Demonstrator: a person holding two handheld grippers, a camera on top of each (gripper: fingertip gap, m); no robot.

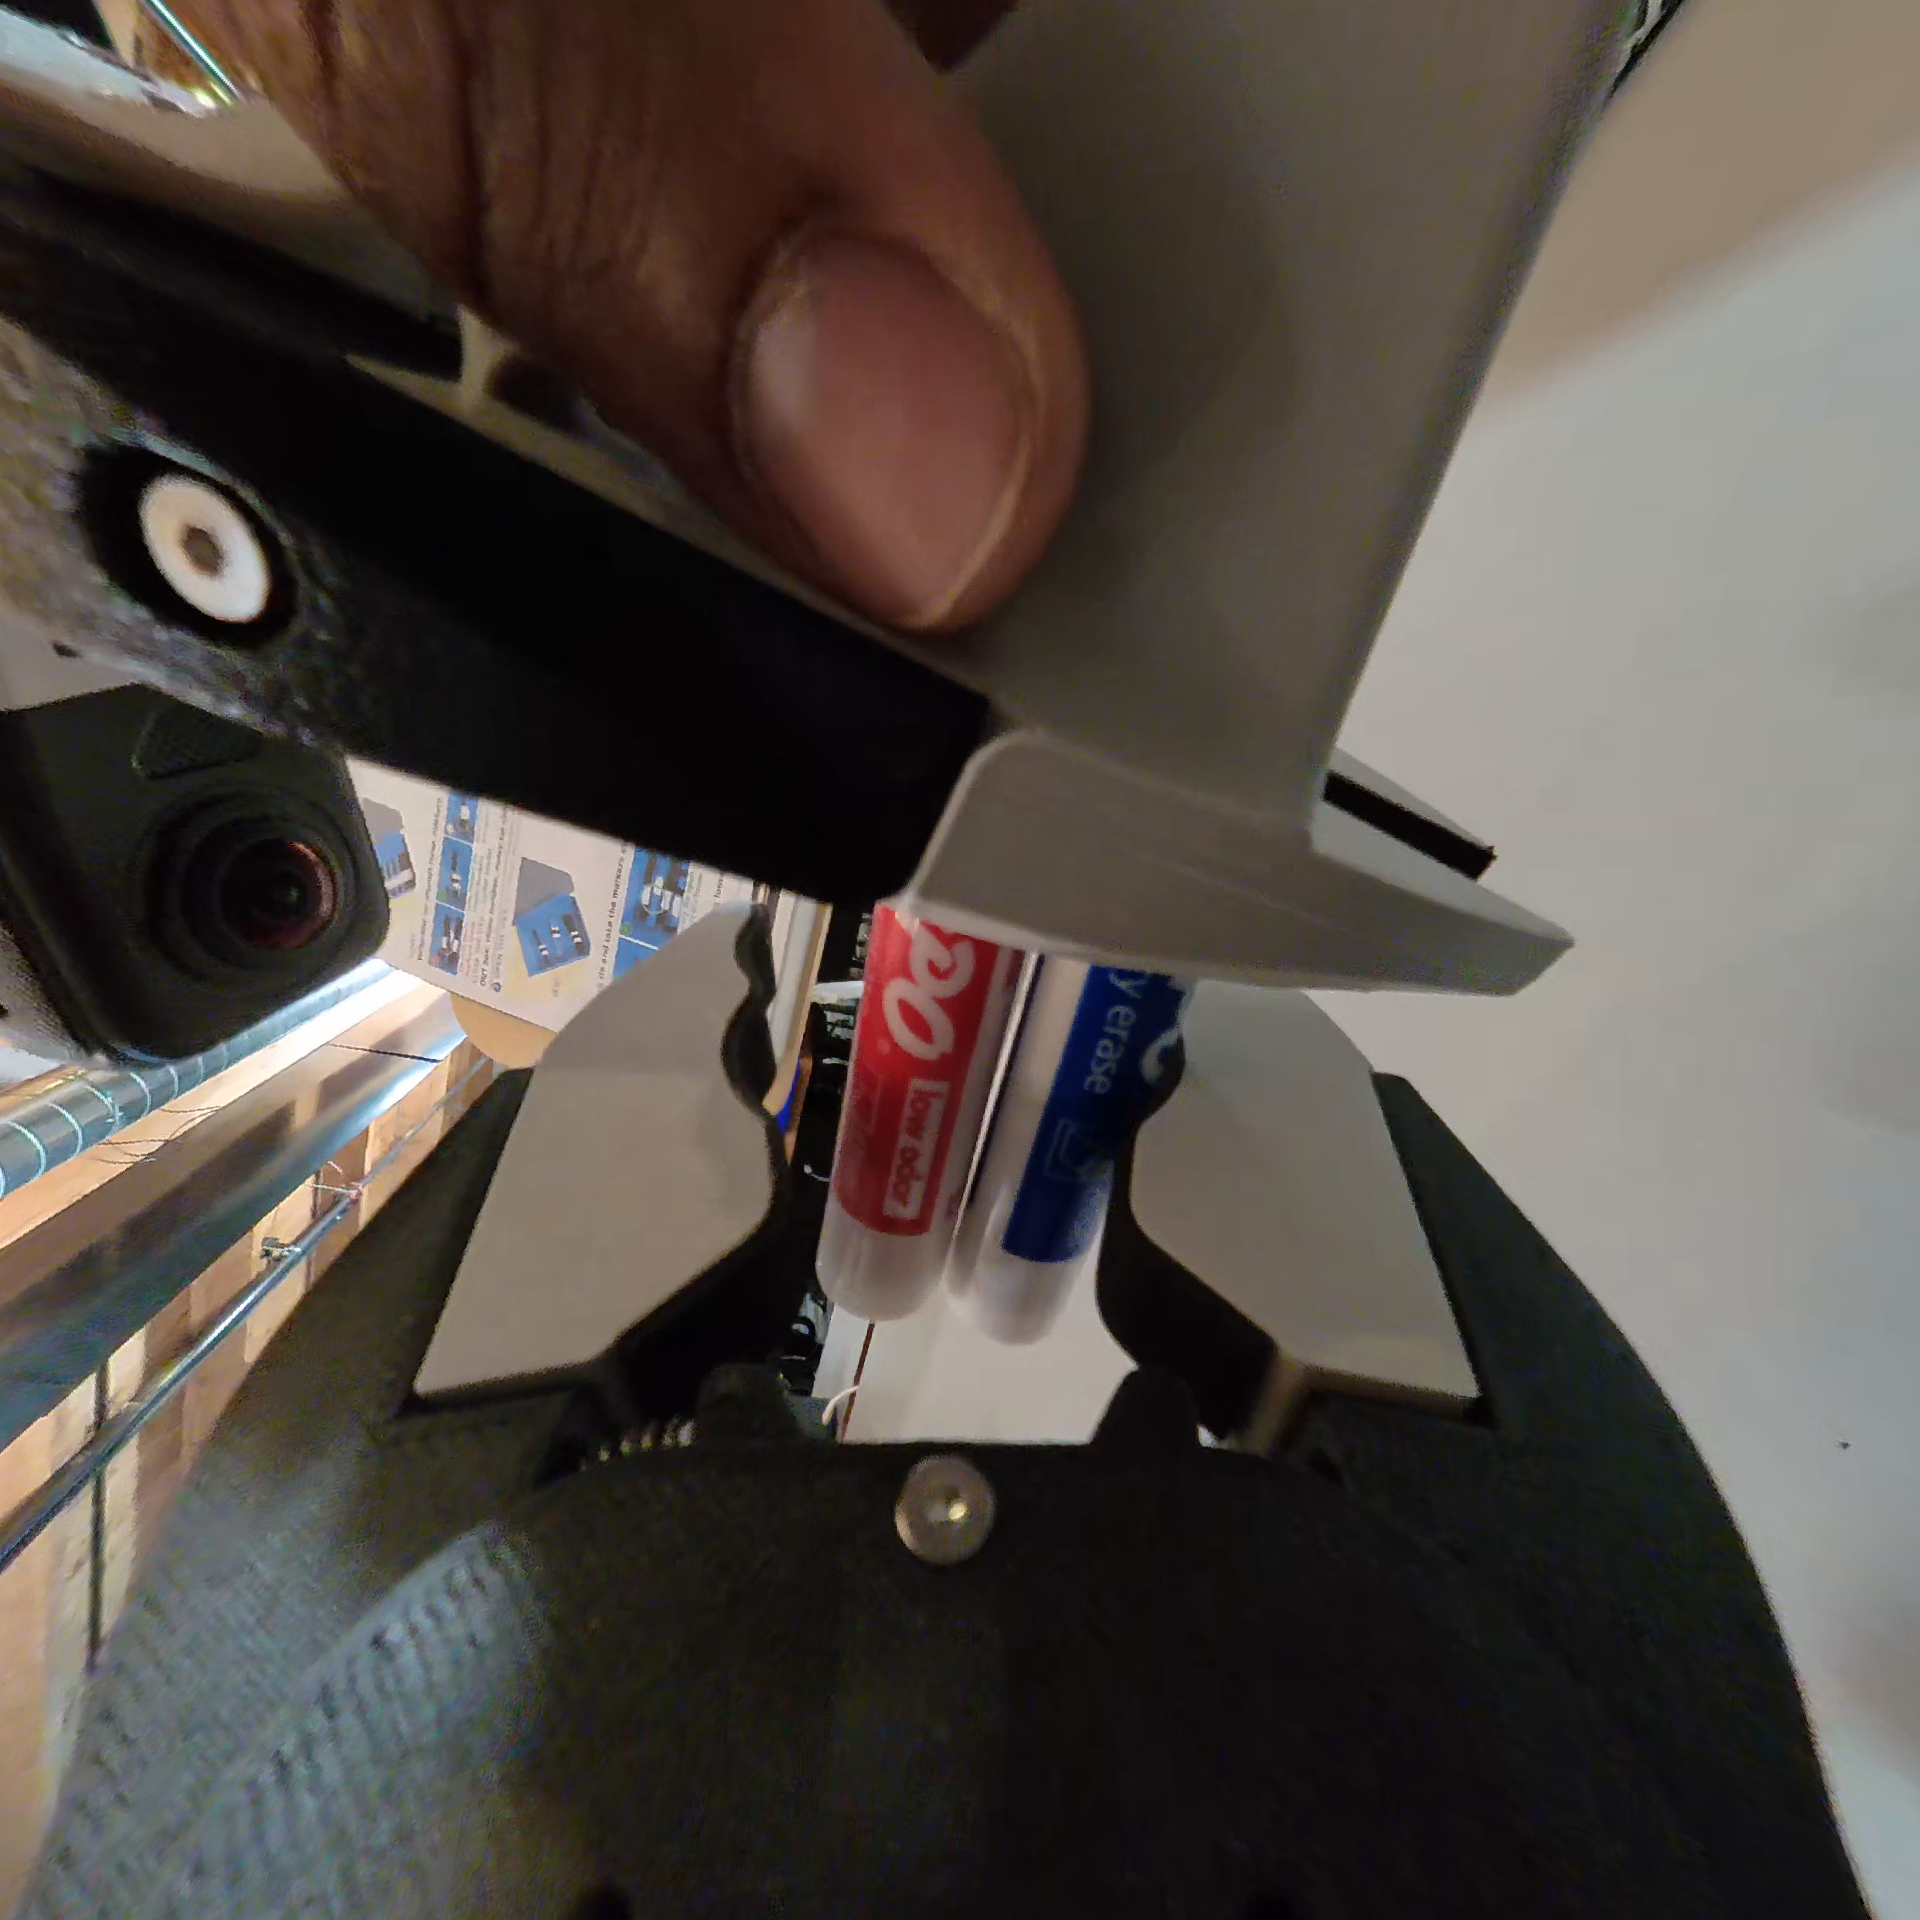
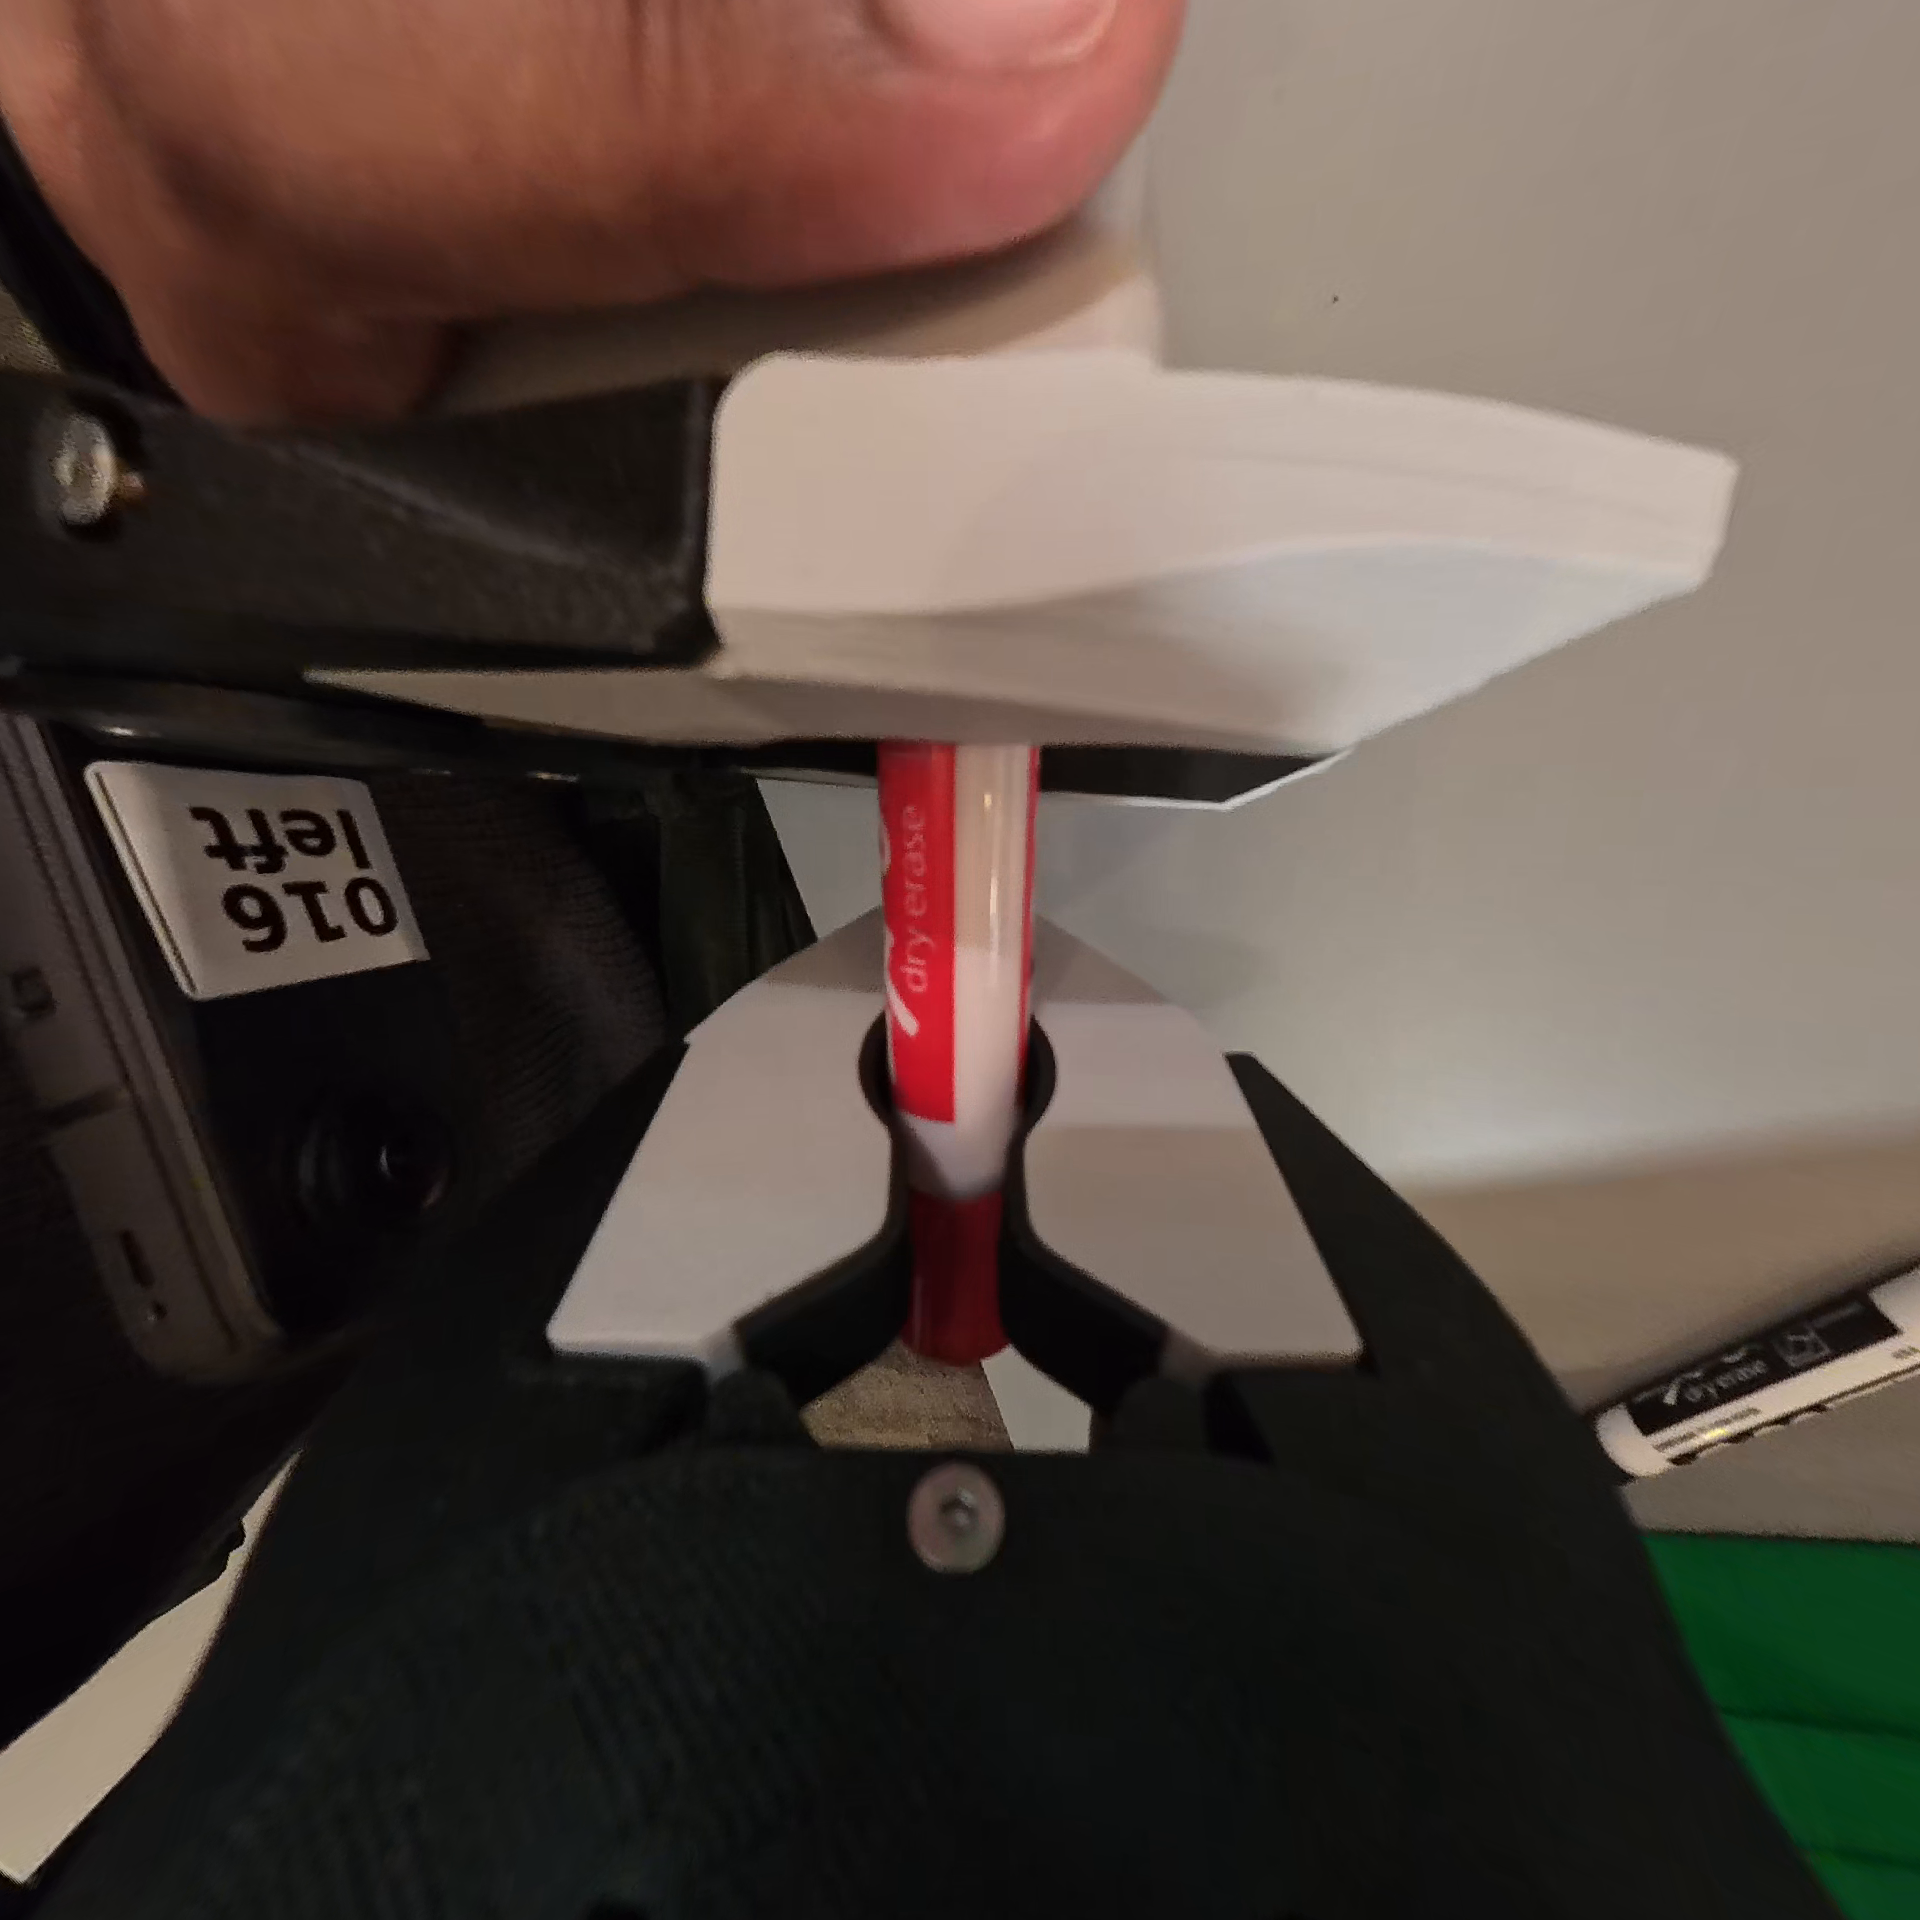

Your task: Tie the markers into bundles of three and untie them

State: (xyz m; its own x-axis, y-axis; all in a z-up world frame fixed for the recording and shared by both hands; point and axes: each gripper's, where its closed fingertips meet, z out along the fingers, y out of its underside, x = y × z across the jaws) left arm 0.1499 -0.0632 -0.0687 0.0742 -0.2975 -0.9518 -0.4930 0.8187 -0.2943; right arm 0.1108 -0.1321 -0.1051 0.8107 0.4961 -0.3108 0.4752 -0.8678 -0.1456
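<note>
In the left wrist view a red-labelled marker [image 1: 894,1101] and a blue-labelled marker [image 1: 1081,1122] lie side by side between my left gripper's [image 1: 966,1039] fingers, butt ends toward the camera. The right finger touches the blue one. A narrow gap shows between the left pad and the red one, so the jaws stand slightly apart. My right gripper [image 2: 951,997] is shut on the red marker [image 2: 956,935] just above its red cap. The two grippers face each other closely. Each covers the markers' far part in the other's view: the right gripper [image 1: 1195,852] and the left gripper [image 2: 1143,582].
A black-labelled marker [image 2: 1766,1382] lies on the white table [image 2: 1558,1195] at the right. A green surface [image 2: 1787,1714] is below it. A person's thumb [image 1: 862,416] rests on the right gripper. A metal shelf rail [image 1: 208,1174] and a printed sheet [image 1: 540,914] are at the left.
</note>
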